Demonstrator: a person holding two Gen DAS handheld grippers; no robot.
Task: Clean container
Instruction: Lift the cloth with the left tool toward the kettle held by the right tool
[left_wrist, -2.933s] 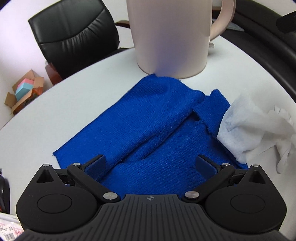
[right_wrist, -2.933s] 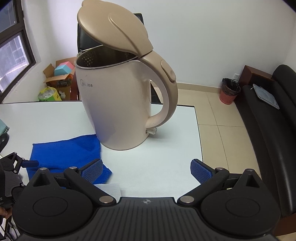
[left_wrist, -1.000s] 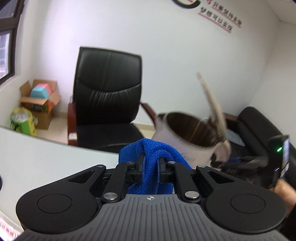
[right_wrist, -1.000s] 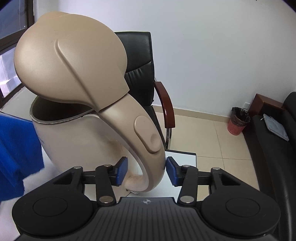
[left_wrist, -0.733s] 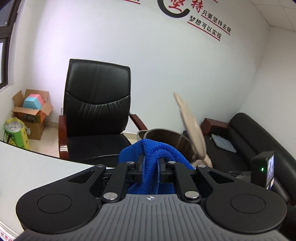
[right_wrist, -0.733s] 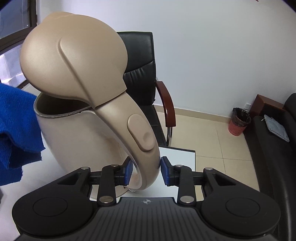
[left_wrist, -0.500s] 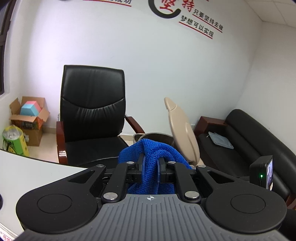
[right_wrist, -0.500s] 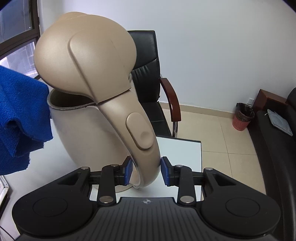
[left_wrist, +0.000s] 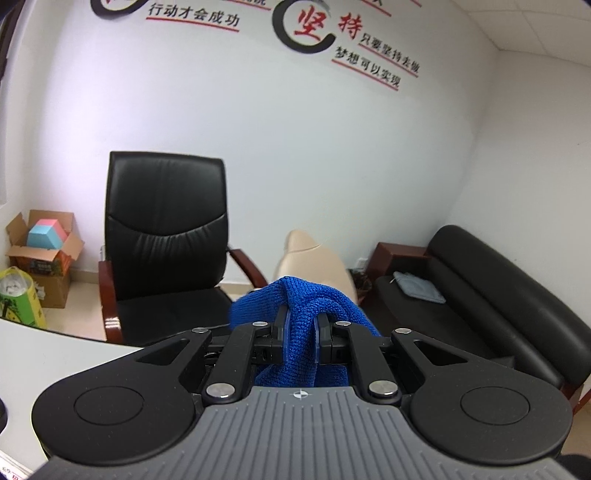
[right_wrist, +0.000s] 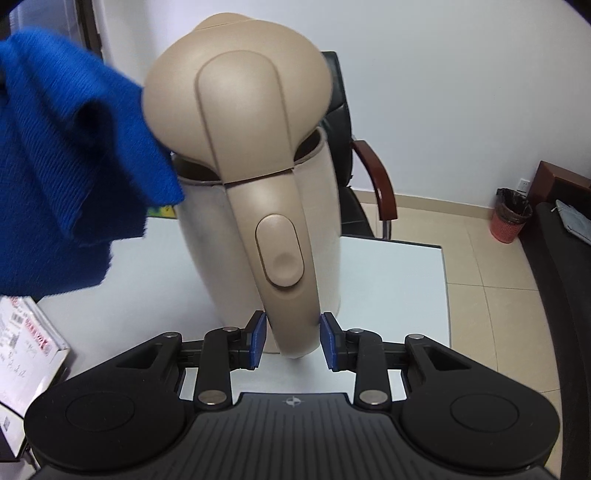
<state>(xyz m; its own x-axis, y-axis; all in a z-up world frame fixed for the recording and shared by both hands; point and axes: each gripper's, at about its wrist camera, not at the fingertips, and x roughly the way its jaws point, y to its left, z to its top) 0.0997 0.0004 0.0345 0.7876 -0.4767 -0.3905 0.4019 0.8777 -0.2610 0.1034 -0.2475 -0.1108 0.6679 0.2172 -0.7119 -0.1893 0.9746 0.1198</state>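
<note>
A beige electric kettle (right_wrist: 258, 206) with its lid raised stands on the white table (right_wrist: 388, 280). My right gripper (right_wrist: 291, 339) is shut on the kettle's handle near its lower end. My left gripper (left_wrist: 300, 326) is shut on a bunched blue cloth (left_wrist: 306, 306) and holds it in the air. In the right wrist view the cloth (right_wrist: 70, 147) hangs at the left, beside the kettle's open mouth and touching the lid's edge. In the left wrist view only the raised lid (left_wrist: 314, 258) shows above the cloth.
A black office chair (left_wrist: 166, 251) stands behind the table. A black sofa (left_wrist: 498, 295) is on the right, with a red bin (right_wrist: 511, 214) near it. Cardboard boxes (left_wrist: 40, 254) sit in the left corner. Papers (right_wrist: 26, 332) lie at the table's left.
My left gripper has risen with the cloth and come closer to the kettle's mouth. The kettle has turned so its handle now faces my right gripper squarely.
</note>
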